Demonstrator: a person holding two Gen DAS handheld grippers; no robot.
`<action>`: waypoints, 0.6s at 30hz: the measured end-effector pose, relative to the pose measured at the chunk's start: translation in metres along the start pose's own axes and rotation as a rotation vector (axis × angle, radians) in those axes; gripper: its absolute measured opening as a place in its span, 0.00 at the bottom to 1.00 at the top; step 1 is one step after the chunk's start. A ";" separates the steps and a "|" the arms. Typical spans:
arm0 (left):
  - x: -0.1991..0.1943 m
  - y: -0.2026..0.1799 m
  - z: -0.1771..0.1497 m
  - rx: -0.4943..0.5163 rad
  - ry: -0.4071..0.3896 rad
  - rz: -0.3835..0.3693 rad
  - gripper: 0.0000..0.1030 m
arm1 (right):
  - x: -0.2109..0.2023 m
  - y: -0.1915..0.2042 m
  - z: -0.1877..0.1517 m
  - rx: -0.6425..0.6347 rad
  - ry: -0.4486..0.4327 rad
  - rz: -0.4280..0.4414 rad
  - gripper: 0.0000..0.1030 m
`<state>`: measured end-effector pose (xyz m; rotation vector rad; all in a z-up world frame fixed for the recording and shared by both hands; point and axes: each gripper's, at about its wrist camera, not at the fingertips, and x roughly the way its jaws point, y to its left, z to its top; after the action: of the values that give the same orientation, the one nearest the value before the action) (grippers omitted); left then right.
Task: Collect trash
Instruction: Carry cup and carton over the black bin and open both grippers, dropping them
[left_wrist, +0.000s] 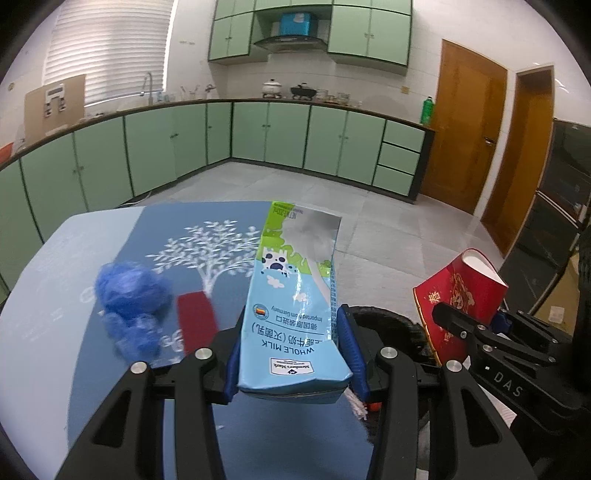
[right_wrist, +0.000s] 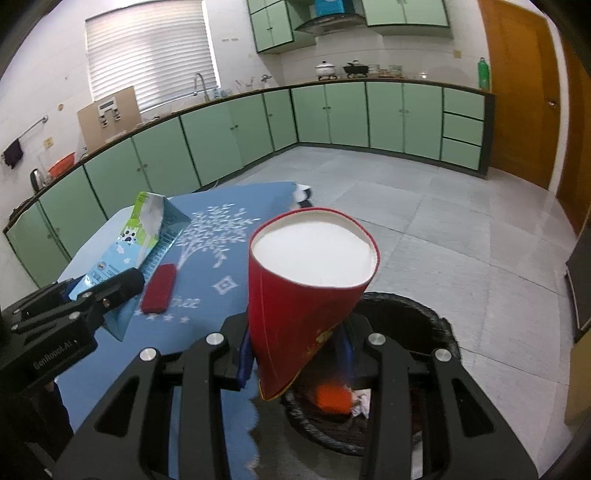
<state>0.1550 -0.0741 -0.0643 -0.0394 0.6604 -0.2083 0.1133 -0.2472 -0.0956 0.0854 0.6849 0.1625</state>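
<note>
My left gripper (left_wrist: 295, 354) is shut on a light-blue whole-milk carton (left_wrist: 295, 295), held above the blue tablecloth (left_wrist: 110, 369). The carton also shows in the right wrist view (right_wrist: 129, 251). My right gripper (right_wrist: 295, 354) is shut on a squashed red paper cup (right_wrist: 306, 295), white inside, held over the black-lined trash bin (right_wrist: 406, 321). The cup shows at the right of the left wrist view (left_wrist: 458, 299). A crumpled blue wad (left_wrist: 133, 299) and a flat red packet (left_wrist: 195, 321) lie on the cloth.
The bin holds an orange item (right_wrist: 332, 398) and some white paper. The red packet also shows in the right wrist view (right_wrist: 159, 288). Green kitchen cabinets (left_wrist: 258, 136) ring the tiled floor (left_wrist: 388, 229). Wooden doors (left_wrist: 465, 122) stand at the right.
</note>
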 end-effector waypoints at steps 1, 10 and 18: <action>0.001 -0.003 0.000 0.005 0.000 -0.006 0.44 | -0.001 -0.004 -0.001 0.005 -0.001 -0.009 0.34; 0.021 -0.053 -0.001 0.063 0.012 -0.082 0.44 | -0.009 -0.051 -0.008 0.056 0.002 -0.079 0.34; 0.045 -0.085 0.001 0.091 0.027 -0.119 0.44 | -0.004 -0.080 -0.014 0.087 0.011 -0.123 0.34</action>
<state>0.1746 -0.1660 -0.0822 0.0113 0.6756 -0.3538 0.1110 -0.3267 -0.1144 0.1252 0.7062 0.0154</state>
